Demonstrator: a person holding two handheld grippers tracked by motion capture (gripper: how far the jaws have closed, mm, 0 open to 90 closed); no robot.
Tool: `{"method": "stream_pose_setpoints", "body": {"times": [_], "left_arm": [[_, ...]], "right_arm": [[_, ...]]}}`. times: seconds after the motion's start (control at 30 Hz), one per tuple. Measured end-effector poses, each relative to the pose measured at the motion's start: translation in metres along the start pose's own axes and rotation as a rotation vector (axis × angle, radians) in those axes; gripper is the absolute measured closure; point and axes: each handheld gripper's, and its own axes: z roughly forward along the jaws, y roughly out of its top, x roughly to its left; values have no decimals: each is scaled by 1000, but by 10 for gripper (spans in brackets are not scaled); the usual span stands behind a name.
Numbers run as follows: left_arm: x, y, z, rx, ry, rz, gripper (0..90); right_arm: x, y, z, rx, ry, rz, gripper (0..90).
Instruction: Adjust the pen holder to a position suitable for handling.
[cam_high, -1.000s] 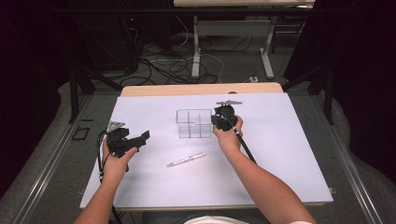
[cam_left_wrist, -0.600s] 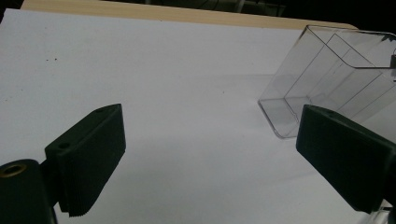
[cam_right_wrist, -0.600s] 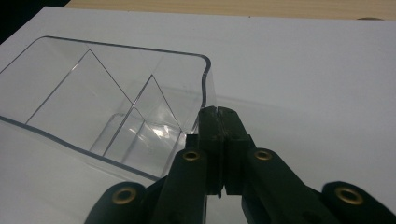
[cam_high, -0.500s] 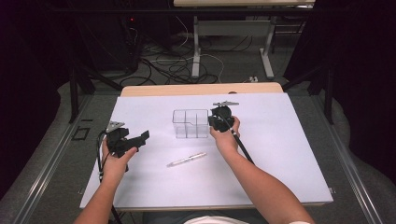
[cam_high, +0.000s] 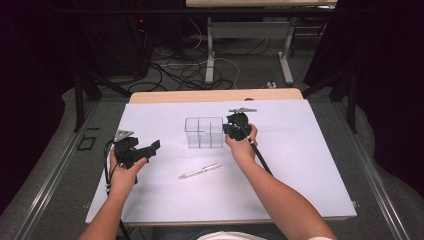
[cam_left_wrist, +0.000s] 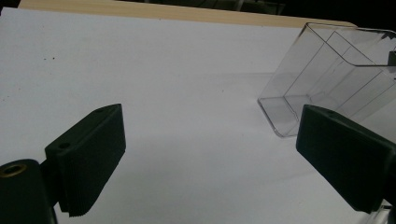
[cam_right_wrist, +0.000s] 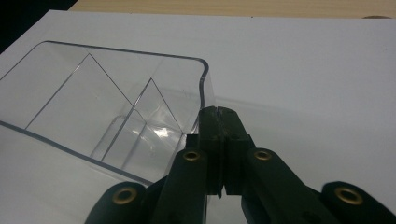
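Note:
A clear plastic box (cam_high: 204, 132) with inner dividers stands at the middle of the white table sheet (cam_high: 310, 165). My right gripper (cam_high: 230, 131) is at the box's right side, and in the right gripper view the gripper (cam_right_wrist: 218, 113) is shut on the box's (cam_right_wrist: 116, 93) thin side wall. A silver-white pen (cam_high: 200, 170) lies on the sheet in front of the box, untouched. My left gripper (cam_high: 151, 149) is held above the sheet's left part, open and holding nothing. In the left gripper view its jaws (cam_left_wrist: 212, 121) stand wide apart, with the box (cam_left_wrist: 327, 70) farther off at the right.
A strip of wooden tabletop (cam_high: 215, 95) shows beyond the sheet's far edge. Cables (cam_high: 170, 70) and desk legs (cam_high: 210, 50) lie on the floor behind the table. Both forearms reach in from the near edge.

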Motion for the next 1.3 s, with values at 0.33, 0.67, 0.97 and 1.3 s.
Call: {"method": "stream_pose_setpoints", "body": {"times": [0.33, 0.67, 0.97, 1.3], "left_arm": [[0, 0, 0, 0, -2, 1, 83], [2, 0, 0, 0, -2, -6, 85], [1, -1, 0, -3, 2, -8, 88], [-1, -1, 0, 0, -11, 1, 102]], "right_arm": [[-1, 2, 1, 5, 1, -18, 887], [-9, 3, -7, 1, 6, -65, 715], [-8, -3, -19, 26, 45, -142, 616], [-13, -11, -35, 11, 105, -181, 513]]}}
